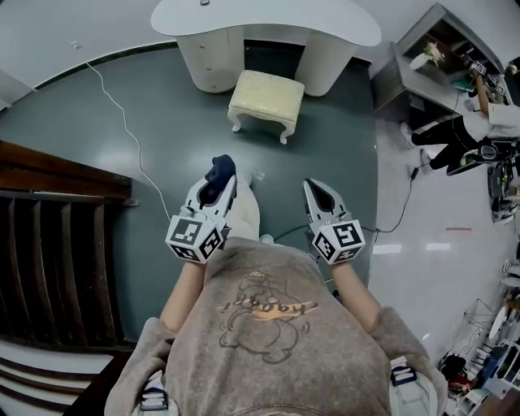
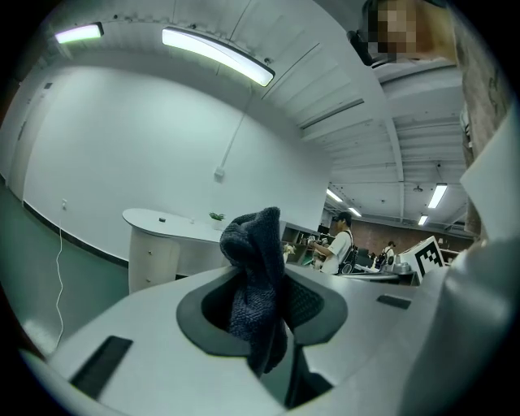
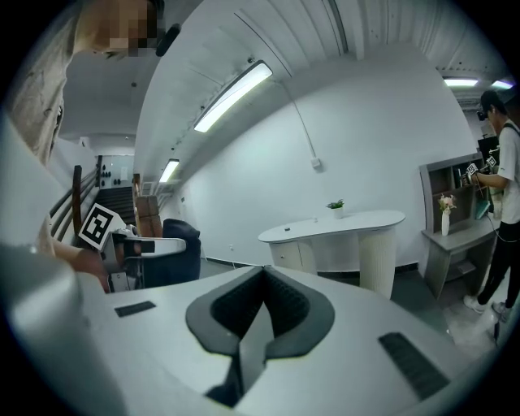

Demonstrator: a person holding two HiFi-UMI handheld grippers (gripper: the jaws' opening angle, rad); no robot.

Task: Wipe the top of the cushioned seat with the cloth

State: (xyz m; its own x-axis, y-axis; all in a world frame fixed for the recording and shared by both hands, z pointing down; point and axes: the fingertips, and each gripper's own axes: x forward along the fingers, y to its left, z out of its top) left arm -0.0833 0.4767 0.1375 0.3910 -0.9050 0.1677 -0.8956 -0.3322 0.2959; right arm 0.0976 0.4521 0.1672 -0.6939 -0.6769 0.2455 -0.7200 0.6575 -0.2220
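The cushioned seat (image 1: 266, 94), a cream stool with white curved legs, stands on the green floor in front of a white desk, well ahead of both grippers. My left gripper (image 1: 218, 184) is shut on a dark blue cloth (image 1: 219, 172), which sticks up between its jaws; in the left gripper view the cloth (image 2: 253, 280) bunches above the closed jaws. My right gripper (image 1: 320, 193) is held level beside it, shut and holding nothing. In the right gripper view, the right gripper (image 3: 262, 313) has its jaws pressed together.
A white curved desk (image 1: 268, 24) stands behind the seat. A dark wooden staircase (image 1: 57, 244) lies at the left. A white cable (image 1: 130, 138) runs across the floor. A grey shelf unit (image 1: 431, 61) and a person (image 1: 475, 130) are at the right.
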